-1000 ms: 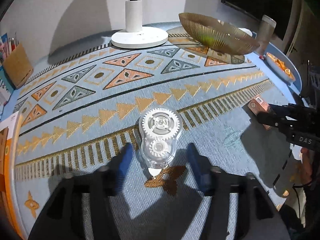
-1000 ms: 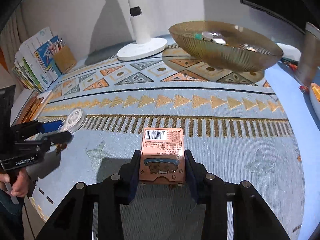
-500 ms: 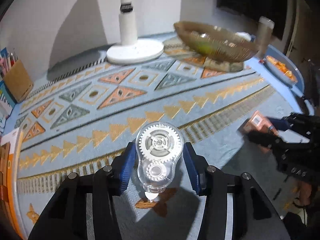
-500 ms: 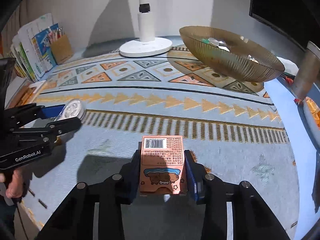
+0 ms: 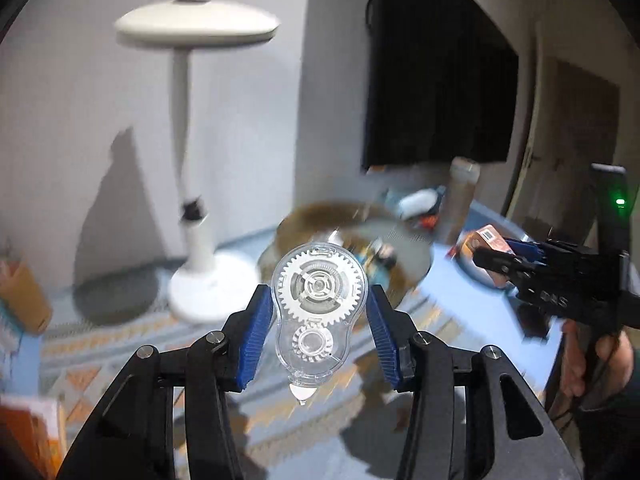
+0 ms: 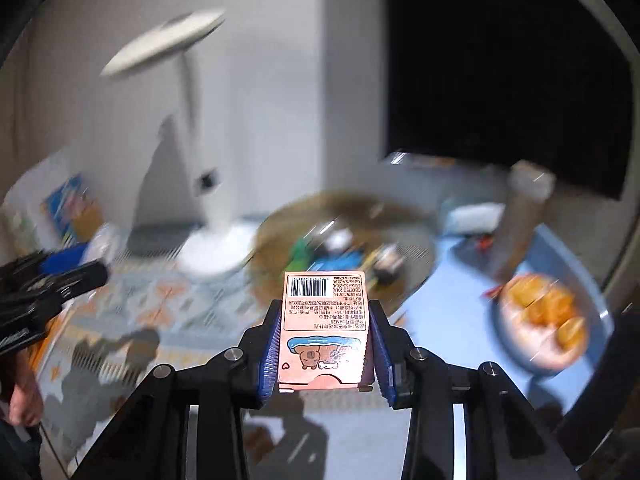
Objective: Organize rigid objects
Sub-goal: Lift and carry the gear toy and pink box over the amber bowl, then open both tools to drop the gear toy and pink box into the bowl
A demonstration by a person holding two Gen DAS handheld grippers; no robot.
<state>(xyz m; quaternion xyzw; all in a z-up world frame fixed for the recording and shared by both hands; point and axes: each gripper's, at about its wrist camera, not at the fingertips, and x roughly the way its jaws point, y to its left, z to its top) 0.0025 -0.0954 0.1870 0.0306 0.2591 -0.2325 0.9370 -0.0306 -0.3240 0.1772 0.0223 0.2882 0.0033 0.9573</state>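
Clear plastic with white gear wheels inside: that is the tape roller (image 5: 319, 312), and my left gripper (image 5: 319, 330) is squeezing it from both sides with its blue pads (image 5: 256, 338). I hold it by its thin sides so the wheels face up and the pointy tip sticks back toward me. It hangs in the air, in front of the brown bowl (image 5: 416, 240) and a bit above it.

My right gripper (image 6: 323, 344) is closed tight on a small pink box (image 6: 323, 328) with a barcode and a little bear on it. The pads press on its two long edges, so it sits flat and does not tip. It is also up in the air, just in front of the bowl (image 6: 276, 240).

I think the bowl is where hard little things go, because there are already some bits lying in it. They are too blurry for me to say what they are. So I carry both things toward it at once, one in each hand, to save a trip.

The white lamp (image 5: 196, 248) stands just beside the bowl, on its left. A plate of orange food (image 6: 548, 320) sits to the bowl's right, and I should keep away from both
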